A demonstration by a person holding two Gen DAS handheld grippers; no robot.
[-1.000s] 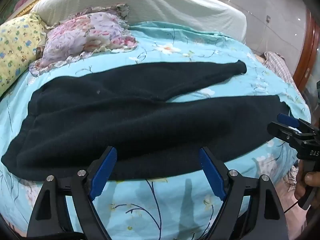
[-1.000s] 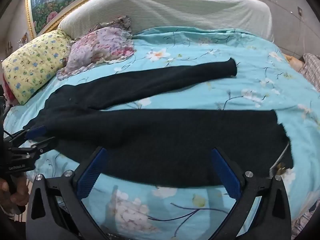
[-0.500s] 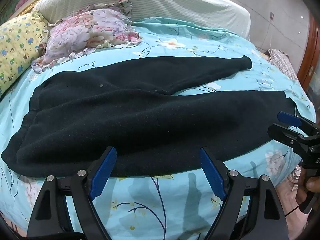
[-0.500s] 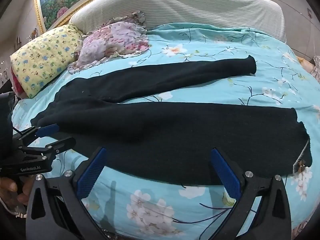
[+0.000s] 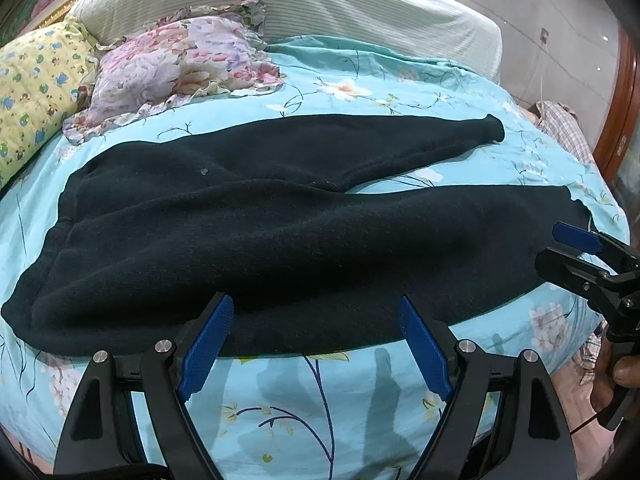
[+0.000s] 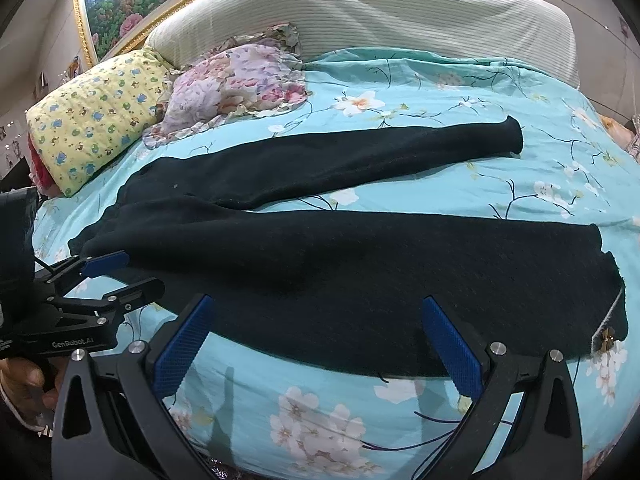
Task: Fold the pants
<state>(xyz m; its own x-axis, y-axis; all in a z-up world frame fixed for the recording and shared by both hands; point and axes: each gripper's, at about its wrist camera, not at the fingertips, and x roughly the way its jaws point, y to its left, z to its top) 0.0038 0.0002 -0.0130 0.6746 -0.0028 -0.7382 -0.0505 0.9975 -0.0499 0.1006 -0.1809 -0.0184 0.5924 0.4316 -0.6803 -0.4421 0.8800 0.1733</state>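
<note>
Black pants lie spread flat on a turquoise floral bedspread, waistband at the left, both legs running right and splayed apart. They also show in the right wrist view. My left gripper is open and empty, just short of the near edge of the waist end. My right gripper is open and empty, just short of the near leg's edge. Each gripper shows in the other's view, the right one by the near cuff and the left one by the waistband.
A pink floral pillow and a yellow patterned pillow lie at the bed's back left. A padded striped headboard stands behind. A plaid cloth lies off the bed's right side by a wooden frame.
Both grippers have risen and pulled back slightly, so more of the bed and the pants shows. The pants have not moved. Both grippers stay open.
</note>
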